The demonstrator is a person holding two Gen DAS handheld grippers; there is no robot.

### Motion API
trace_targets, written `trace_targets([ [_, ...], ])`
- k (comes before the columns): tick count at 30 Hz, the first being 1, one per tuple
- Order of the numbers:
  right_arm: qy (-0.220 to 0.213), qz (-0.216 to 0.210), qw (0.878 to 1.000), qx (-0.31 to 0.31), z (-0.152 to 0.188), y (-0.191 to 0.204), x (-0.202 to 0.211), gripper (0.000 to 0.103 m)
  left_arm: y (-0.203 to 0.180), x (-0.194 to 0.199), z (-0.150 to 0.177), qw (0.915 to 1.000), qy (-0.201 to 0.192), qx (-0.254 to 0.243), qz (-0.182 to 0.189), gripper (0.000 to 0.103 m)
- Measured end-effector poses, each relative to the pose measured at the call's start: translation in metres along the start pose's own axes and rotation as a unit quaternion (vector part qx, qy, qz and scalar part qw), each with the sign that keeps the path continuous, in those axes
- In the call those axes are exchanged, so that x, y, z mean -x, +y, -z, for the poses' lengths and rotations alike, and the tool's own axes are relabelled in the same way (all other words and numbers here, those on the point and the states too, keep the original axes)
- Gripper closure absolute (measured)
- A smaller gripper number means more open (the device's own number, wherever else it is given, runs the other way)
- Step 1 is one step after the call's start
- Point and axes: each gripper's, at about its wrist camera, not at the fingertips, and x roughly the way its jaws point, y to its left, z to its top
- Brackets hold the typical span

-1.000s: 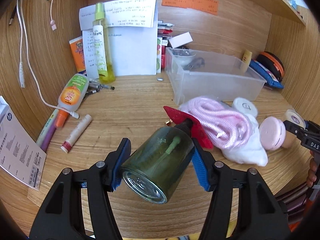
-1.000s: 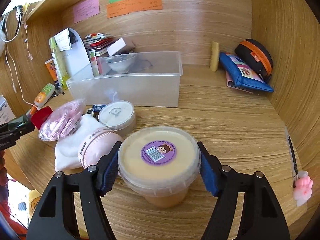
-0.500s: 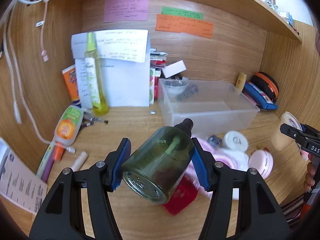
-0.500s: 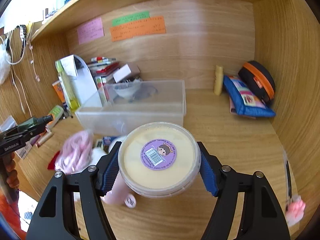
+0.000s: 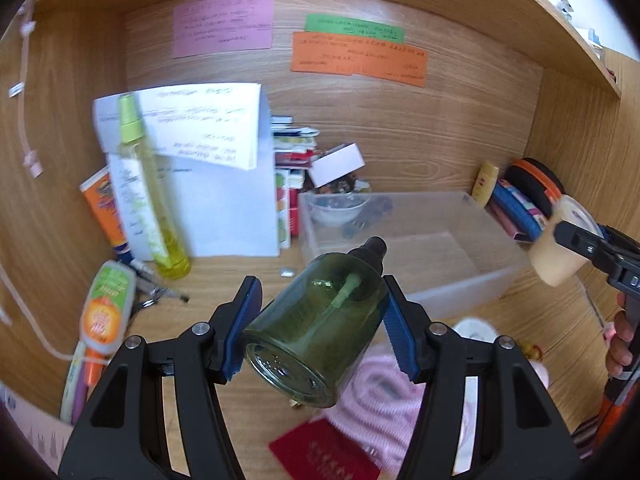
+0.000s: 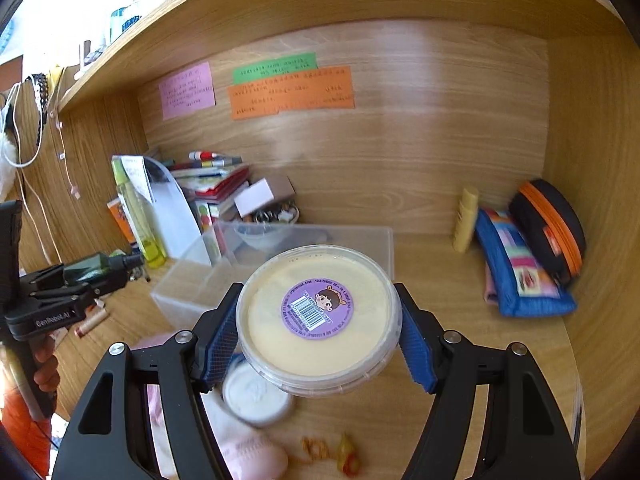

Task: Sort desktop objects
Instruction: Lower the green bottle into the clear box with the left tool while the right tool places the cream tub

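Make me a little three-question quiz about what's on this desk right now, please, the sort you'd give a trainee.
1. True or false: the left gripper is clamped on a green bottle.
2. What does the right gripper hold? A) a tub with a purple sticker B) a pencil case C) a book
3. Fill in: behind both held things stands a clear plastic ____.

Key: 1 true; 2 A; 3 bin.

Wall notes (image 5: 224,24) blurred, text illegible
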Motion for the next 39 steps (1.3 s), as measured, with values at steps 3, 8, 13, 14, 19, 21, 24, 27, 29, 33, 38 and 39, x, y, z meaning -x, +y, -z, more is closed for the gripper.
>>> trace_targets([
  [3, -0.002, -0.002, 1.0, 0.007, -0.013, 0.0, -0.011, 0.035, -0.001, -0.009, -0.013, 1.0, -0.002, 0.001, 0.002, 0.044],
  [8, 0.002, -0.007, 1.0, 0.005, -0.03, -0.002, -0.029, 0.035, -0.006, -0.02, -0.036, 1.0, -0.005, 0.002, 0.008, 0.044],
  [13, 0.011, -0.008, 1.0, 0.006, -0.042, -0.005, -0.048, 0.035, -0.013, -0.033, -0.054, 0.9999, -0.002, -0.004, 0.011, 0.044],
  [14, 0.013, -0.006, 1.0, 0.006, -0.043, -0.004, -0.052, 0.035, -0.014, -0.036, -0.056, 0.9999, 0.0, -0.006, 0.012, 0.044],
  [19, 0.041, -0.015, 0.999, -0.003, -0.041, -0.007, -0.081, 0.035, -0.021, -0.059, -0.061, 0.9993, 0.03, -0.003, 0.021, 0.044],
  [21, 0.055, -0.015, 0.998, -0.005, -0.036, -0.008, -0.092, 0.035, -0.024, -0.07, -0.059, 0.9989, 0.043, -0.006, 0.02, 0.044],
  [24, 0.071, -0.01, 0.997, 0.001, -0.027, -0.01, -0.102, 0.035, -0.032, -0.084, -0.054, 0.9978, 0.06, -0.024, 0.014, 0.044],
  [27, 0.086, -0.019, 0.996, 0.004, -0.021, -0.011, -0.11, 0.035, -0.038, -0.099, -0.051, 0.9962, 0.08, -0.034, 0.009, 0.044],
  [29, 0.095, -0.026, 0.995, 0.006, -0.018, -0.01, -0.114, 0.035, -0.041, -0.107, -0.049, 0.995, 0.092, -0.039, 0.008, 0.044],
  [33, 0.108, -0.021, 0.994, 0.026, -0.013, -0.004, -0.121, 0.035, -0.048, -0.123, -0.045, 0.9922, 0.114, -0.051, 0.007, 0.044],
  [38, 0.118, -0.02, 0.992, 0.037, -0.008, -0.001, -0.124, 0.035, -0.052, -0.133, -0.043, 0.9899, 0.125, -0.067, 0.01, 0.044],
  [39, 0.12, -0.017, 0.992, 0.04, -0.007, 0.0, -0.125, 0.035, -0.052, -0.135, -0.043, 0.9896, 0.126, -0.069, 0.011, 0.044],
])
